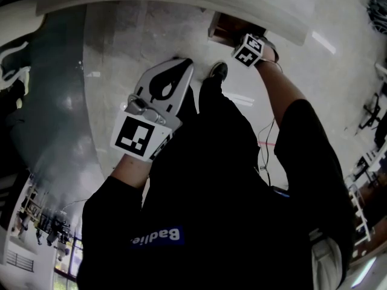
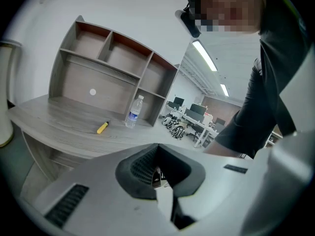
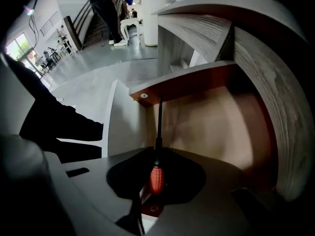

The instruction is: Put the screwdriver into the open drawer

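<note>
The screwdriver (image 3: pixel 156 175) has a red ribbed handle and a thin black shaft. My right gripper (image 3: pixel 157 154) is shut on the handle, and the shaft points steeply down into the open drawer (image 3: pixel 216 117), whose inside is brown. In the head view only that gripper's marker cube (image 1: pixel 249 49) shows, above the drawer (image 1: pixel 217 28) under the desk edge; the jaws and the tool are hidden there. My left gripper (image 1: pixel 181 65) hangs lower left in the head view, away from the drawer, with its jaws (image 2: pixel 157 146) together and nothing between them.
The drawer's pale side wall (image 3: pixel 118 127) stands left of the shaft, and the grey desk carcass (image 3: pixel 266 82) rises on the right. On the desk top (image 2: pixel 59 124) lie a yellow marker (image 2: pixel 102 127) and a water bottle (image 2: pixel 134 112) before a shelf unit (image 2: pixel 113 68). The person's shoe (image 1: pixel 217 71) is on the floor below.
</note>
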The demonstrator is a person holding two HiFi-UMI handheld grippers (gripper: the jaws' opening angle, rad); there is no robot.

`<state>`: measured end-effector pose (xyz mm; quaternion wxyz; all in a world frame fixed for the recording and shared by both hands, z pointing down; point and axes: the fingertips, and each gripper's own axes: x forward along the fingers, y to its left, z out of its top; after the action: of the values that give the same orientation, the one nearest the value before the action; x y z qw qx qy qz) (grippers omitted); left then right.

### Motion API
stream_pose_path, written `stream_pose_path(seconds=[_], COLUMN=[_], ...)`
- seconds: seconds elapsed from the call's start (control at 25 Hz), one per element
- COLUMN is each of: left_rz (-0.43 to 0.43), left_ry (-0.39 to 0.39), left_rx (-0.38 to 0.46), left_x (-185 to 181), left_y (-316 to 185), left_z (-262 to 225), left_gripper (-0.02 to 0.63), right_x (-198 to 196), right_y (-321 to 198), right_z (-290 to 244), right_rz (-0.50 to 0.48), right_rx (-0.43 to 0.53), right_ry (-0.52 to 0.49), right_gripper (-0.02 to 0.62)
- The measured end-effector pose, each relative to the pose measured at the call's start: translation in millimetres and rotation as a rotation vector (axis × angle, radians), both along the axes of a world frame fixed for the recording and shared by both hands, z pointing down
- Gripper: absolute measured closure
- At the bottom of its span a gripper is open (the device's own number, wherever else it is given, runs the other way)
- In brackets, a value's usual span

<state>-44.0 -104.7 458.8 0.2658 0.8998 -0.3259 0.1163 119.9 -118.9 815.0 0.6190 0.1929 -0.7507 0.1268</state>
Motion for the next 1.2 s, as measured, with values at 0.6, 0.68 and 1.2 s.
stream_pose_path(seconds=[0.6,0.68,1.2], left_rz=[0.001,0.002,0.035], left_ry=[-0.005,-0.005,0.011], left_rx=[-0.011,-0.011,0.023], left_x=[-2,-3,-10], left_y=[0,0,0], left_z=[3,4,-10], left_gripper=[0.604,0.604,0.604], right_x=[-6,-6,11], right_y=[1,0,4], right_z=[11,12,-12], right_rz=[-0.035,-0.031,0.179], right_rx=[-0.078,-0.072,-0.006], right_ry=[0.07,0.074,0.011], right_gripper=[0.518,0.511,0.434])
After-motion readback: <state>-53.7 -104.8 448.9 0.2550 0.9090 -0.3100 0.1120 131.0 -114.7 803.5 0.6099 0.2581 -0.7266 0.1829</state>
